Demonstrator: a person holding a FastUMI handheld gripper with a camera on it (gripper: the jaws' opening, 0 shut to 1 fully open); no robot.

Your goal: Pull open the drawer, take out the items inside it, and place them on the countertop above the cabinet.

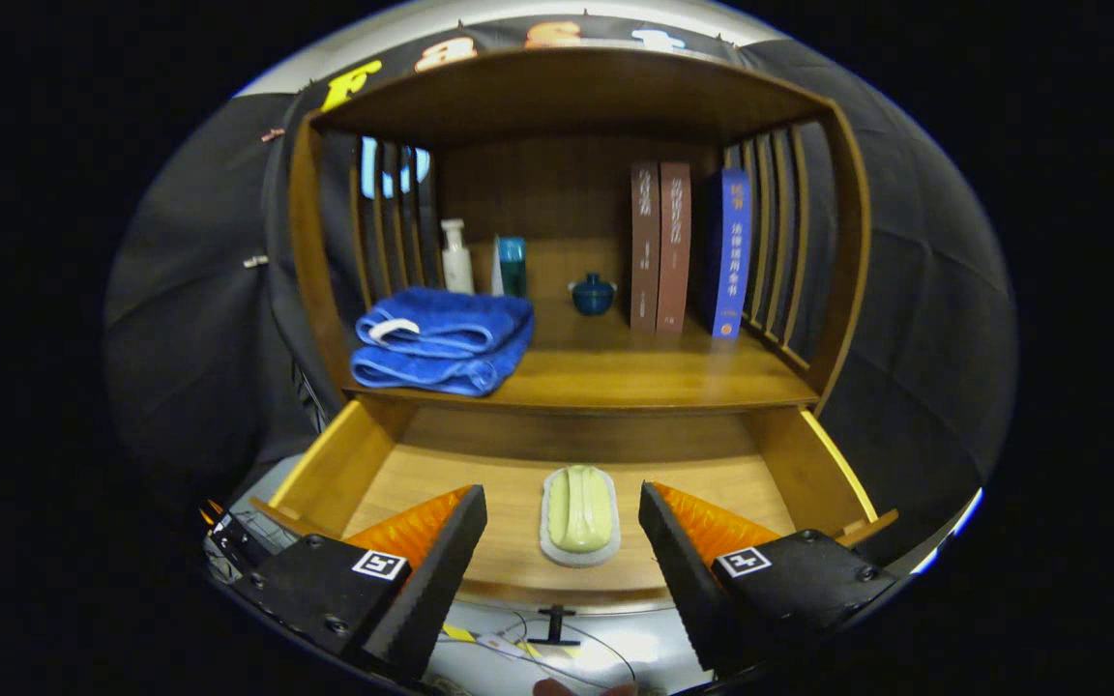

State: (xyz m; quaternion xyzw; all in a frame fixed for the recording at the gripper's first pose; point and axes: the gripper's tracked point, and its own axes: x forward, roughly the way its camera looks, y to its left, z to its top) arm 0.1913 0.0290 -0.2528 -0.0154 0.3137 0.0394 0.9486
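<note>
Spread wide, my gripper [563, 530] hovers over the pulled-out wooden drawer [344, 464], holding nothing. Between its fingers lies a pale green, perhaps soap-like, bar on a white tray [579, 512]. A folded blue towel [443, 338] rests on the desk [634, 377] above.

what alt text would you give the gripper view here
An open gripper hovers over a pulled-out wooden drawer, a green soap on a white dish lying between its spread jaws. On the countertop above sit folded blue towels, bottles, a small blue pot and upright books.
</note>
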